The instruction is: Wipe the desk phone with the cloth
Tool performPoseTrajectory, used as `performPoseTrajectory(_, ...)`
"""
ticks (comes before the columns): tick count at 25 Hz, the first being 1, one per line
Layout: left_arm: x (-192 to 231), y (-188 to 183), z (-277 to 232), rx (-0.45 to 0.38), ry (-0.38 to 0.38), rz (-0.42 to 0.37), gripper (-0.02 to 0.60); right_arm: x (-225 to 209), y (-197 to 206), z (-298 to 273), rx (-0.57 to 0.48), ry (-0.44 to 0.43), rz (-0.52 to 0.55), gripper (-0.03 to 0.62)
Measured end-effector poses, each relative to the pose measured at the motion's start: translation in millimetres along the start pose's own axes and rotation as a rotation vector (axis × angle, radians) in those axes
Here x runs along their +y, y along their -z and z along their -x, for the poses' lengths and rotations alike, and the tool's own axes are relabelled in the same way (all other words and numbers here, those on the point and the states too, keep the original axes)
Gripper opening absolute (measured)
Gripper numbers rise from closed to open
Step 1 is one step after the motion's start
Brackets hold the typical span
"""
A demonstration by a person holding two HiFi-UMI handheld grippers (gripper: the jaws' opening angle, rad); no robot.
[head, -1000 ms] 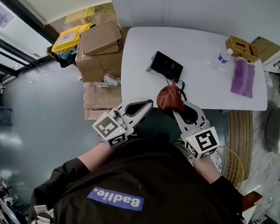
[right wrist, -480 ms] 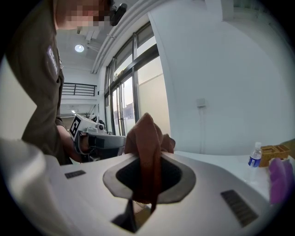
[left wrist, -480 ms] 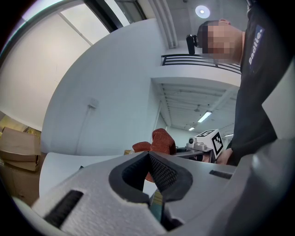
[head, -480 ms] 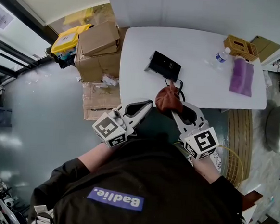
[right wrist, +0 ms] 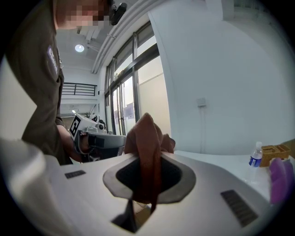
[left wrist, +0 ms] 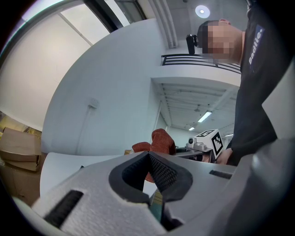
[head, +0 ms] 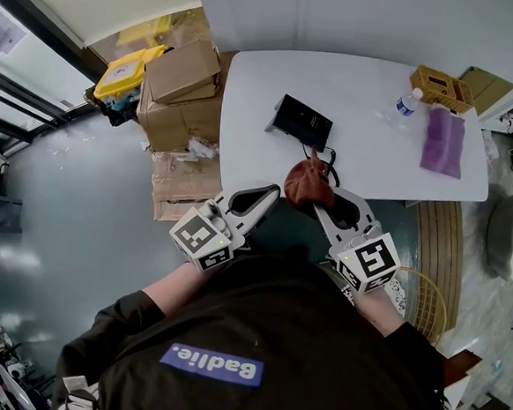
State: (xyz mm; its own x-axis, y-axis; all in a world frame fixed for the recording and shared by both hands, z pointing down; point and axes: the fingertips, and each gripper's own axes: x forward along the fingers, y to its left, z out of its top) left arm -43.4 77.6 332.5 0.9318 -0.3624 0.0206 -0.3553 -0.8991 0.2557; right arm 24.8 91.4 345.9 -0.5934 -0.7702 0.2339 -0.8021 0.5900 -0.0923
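Jaws of right gripper point(right wrist: 146, 177) still pinch cloth point(right wrist: 146, 136) (seemingly unmoved).

A white table point(head: 246, 110) with rounded corners stands against a plain white wall point(head: 342, 16) on a smooth grey floor point(head: 69, 229). Just left of the table, stacked cardboard boxes point(head: 181, 96) sit beside a yellow-lidded bin point(head: 126, 70). Tall dark-framed windows point(right wrist: 131, 78) run along 1 side, bright with daylight. A round ceiling light point(right wrist: 79, 48) glows above a black balcony railing point(right wrist: 78, 87). 1 small switch plate point(right wrist: 201, 102) sits on the wall.
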Motion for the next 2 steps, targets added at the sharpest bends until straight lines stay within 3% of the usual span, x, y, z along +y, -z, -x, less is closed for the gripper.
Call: performPoseTrajectory(2,0.5,1.3,0.6,0.001,0.002,-0.002,0.008,0.3,1.0,-0.6,0.001,-0.001,0.000,0.058)
